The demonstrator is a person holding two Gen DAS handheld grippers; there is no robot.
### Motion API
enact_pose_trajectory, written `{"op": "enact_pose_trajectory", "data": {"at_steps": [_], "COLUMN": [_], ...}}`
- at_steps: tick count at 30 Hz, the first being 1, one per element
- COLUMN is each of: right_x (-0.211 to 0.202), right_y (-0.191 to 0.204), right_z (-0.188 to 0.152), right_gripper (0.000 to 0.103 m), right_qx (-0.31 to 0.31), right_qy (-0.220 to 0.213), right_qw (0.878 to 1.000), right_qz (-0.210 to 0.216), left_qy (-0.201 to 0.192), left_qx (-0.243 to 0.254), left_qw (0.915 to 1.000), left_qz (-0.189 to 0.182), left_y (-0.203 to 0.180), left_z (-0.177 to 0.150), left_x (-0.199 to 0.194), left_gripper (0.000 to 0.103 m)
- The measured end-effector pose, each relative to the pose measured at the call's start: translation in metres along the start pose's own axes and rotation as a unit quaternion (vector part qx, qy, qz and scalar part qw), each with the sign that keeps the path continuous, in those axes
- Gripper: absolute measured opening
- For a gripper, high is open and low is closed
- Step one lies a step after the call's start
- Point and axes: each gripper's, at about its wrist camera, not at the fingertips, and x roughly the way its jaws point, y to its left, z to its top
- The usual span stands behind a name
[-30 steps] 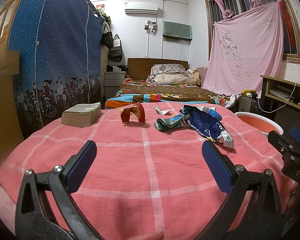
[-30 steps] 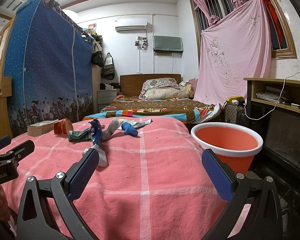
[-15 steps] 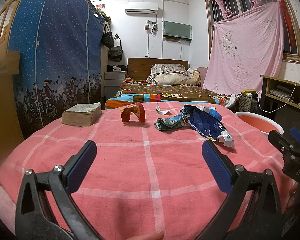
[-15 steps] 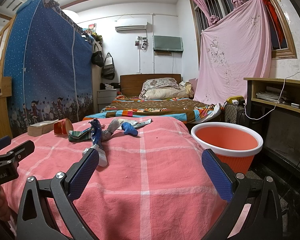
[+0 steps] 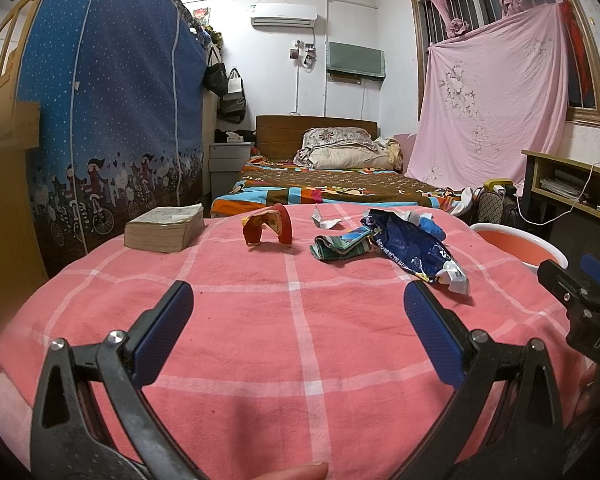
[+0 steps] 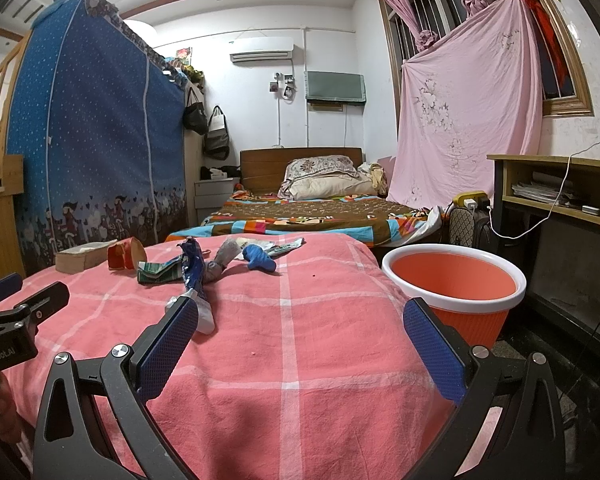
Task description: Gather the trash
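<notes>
Both grippers hang spread wide and empty over the near edge of the pink checked surface point(image 5: 300, 340): left gripper point(image 5: 298, 312), right gripper point(image 6: 300, 320). Farther back lies the trash: 1 blue wrapper point(image 5: 408, 244), 1 green packet point(image 5: 340, 245), 1 red carton point(image 5: 270, 226). Only the right view shows the whole orange bin point(image 6: 454, 292) beside it; 1 book point(image 5: 166, 228) sits far left.

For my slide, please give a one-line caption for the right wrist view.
Open right gripper over a pink checked cloth, wrappers ahead, orange bin at right.
</notes>
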Motion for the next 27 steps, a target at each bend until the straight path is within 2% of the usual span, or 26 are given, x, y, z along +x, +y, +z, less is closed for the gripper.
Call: {"op": "enact_pose_trajectory", "data": {"at_steps": [4, 12, 27], "right_x": [0.0, 0.0, 0.031], "right_y": [-0.001, 0.005, 0.036], "right_z": [0.008, 0.033, 0.077], "right_gripper": [0.103, 0.103, 0.103], "right_qx": [0.007, -0.006, -0.043], "right_qy": [0.004, -0.021, -0.069], "right_qw": [1.0, 1.0, 0.996], "right_qz": [0.006, 0.017, 0.037], "left_qy": [0.002, -0.006, -0.066], "left_qx": [0.001, 0.006, 0.015], "left_qw": [1.0, 0.9999, 0.9972], "left_qz": [0.001, 0.012, 0.031], "left_y": [0.003, 0.008, 0.023], "left_z": [0.004, 0.017, 0.061], "left_x": [-0.001, 0.002, 0.025], "left_gripper": [0.087, 0.087, 0.087]}}
